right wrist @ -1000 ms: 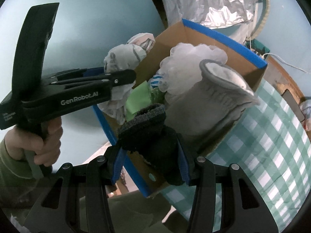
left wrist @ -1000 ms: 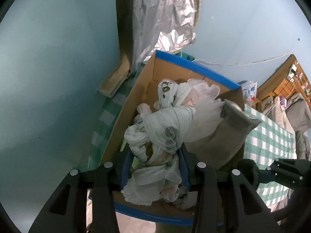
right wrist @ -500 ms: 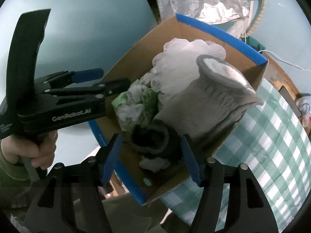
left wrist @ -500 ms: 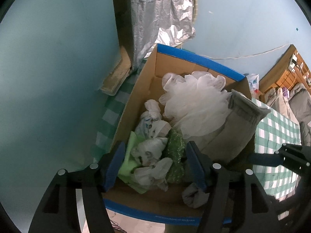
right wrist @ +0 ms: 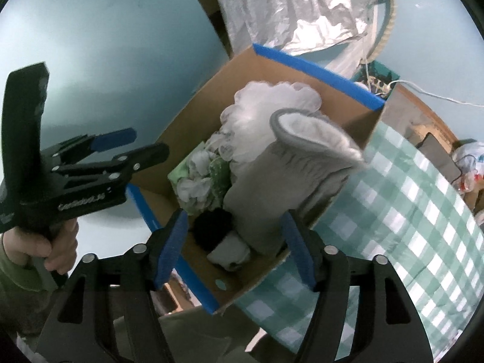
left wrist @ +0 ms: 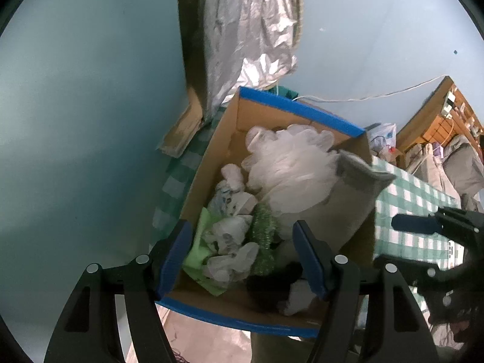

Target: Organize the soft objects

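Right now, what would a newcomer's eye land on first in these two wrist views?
The blue-edged cardboard box crammed with soft things: a white mesh bath pouf at the back and a big grey fleece-lined slipper leaning against its right wall. Both the left gripper and the right gripper hang above it, jaws opening and empty. Crumpled silver foil sheeting hangs behind.

Left gripper [left wrist: 242,257]: was clamped on crumpled white plastic bag [left wrist: 230,242]; jaws now opening, nothing between pads, bag lying loose in cardboard box [left wrist: 296,112] on green cloth [left wrist: 196,251]. Right gripper [right wrist: 234,246]: was clamped on black sock [right wrist: 211,227]; jaws now opening, sock dropped into box's near corner beside grey boot [right wrist: 290,166]. Both grippers lifted slightly clear of contents. White mesh pouf [left wrist: 287,163] now uncovered.
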